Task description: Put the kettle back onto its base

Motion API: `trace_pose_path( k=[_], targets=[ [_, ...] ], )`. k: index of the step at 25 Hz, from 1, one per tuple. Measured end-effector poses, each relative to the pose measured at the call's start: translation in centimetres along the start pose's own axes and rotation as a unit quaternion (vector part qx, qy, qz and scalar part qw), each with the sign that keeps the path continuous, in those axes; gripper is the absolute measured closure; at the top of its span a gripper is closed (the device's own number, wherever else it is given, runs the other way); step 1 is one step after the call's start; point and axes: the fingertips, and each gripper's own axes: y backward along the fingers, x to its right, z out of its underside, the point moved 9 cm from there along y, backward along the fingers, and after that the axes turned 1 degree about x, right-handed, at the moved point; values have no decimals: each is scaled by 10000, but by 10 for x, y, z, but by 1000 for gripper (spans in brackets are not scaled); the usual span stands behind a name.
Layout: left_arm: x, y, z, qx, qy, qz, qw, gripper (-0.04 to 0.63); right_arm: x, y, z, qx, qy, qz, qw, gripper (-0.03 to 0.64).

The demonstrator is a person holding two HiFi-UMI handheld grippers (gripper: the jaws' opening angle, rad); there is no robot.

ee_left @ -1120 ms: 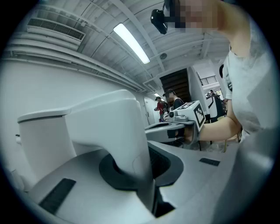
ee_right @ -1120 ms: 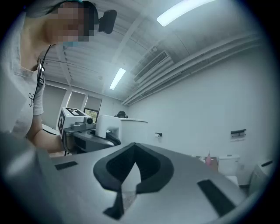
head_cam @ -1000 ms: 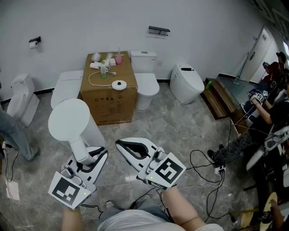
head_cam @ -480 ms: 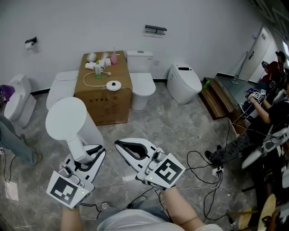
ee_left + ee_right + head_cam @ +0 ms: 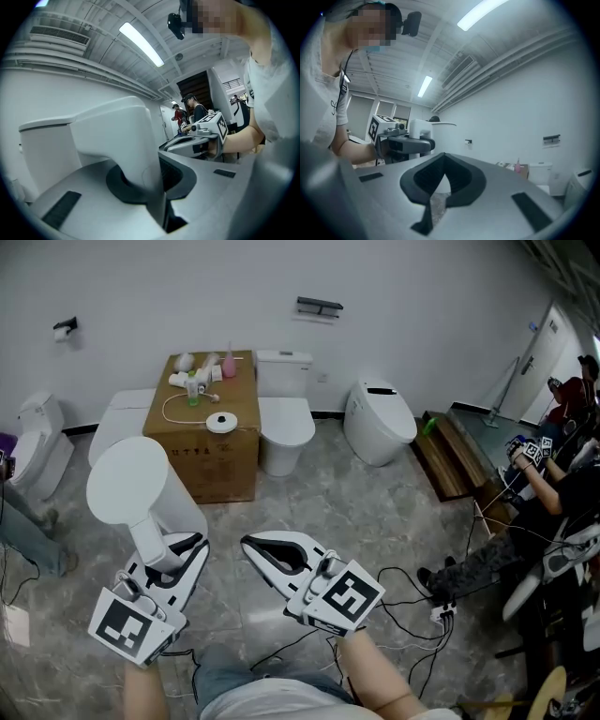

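Observation:
A white kettle (image 5: 131,486) hangs at the lower left of the head view, carried by its handle (image 5: 136,150). My left gripper (image 5: 184,551) is shut on that handle, which fills the space between the jaws. The kettle's round white base (image 5: 221,423) lies with its cord on a cardboard box (image 5: 202,465) farther ahead, well apart from the kettle. My right gripper (image 5: 259,546) is held level beside the kettle, jaws together and empty. In the right gripper view the kettle (image 5: 440,133) and the left gripper (image 5: 405,143) show to the left.
Several bottles (image 5: 197,381) stand at the box's back. Toilets flank it: one (image 5: 281,423) right, another (image 5: 380,423) farther right, one (image 5: 117,418) left. Cables (image 5: 412,587) trail on the stone floor. A wooden step (image 5: 450,456) and seated people (image 5: 553,474) are at right.
The box, base and toilets have slid left and a little up in the head view as both grippers travelled across the room. The hold on the kettle is unchanged.

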Motion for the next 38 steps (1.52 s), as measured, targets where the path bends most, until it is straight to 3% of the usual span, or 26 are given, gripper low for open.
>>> trace_pose_path(
  k=[6,10,18,27,38],
  targets=[
    [4,-26,1,-79,135,-76,9998,555,29,15,5,152,-174,-3,9997,609],
    [-14,-40,9,-204,163,74,9996,555,50,-3,8,186,-221,19,9996,609],
    [-90,-66,28,-210,240,393,9987,555,93,-75,15,140,-190,147,9996,609],
    [-191,-81,39,-112,74,854,9963,555,127,-177,15,198,-82,374,9991,609],
    [-252,-108,54,-6,115,948,9954,555,162,-224,22,90,-55,507,9987,609]
  ],
)
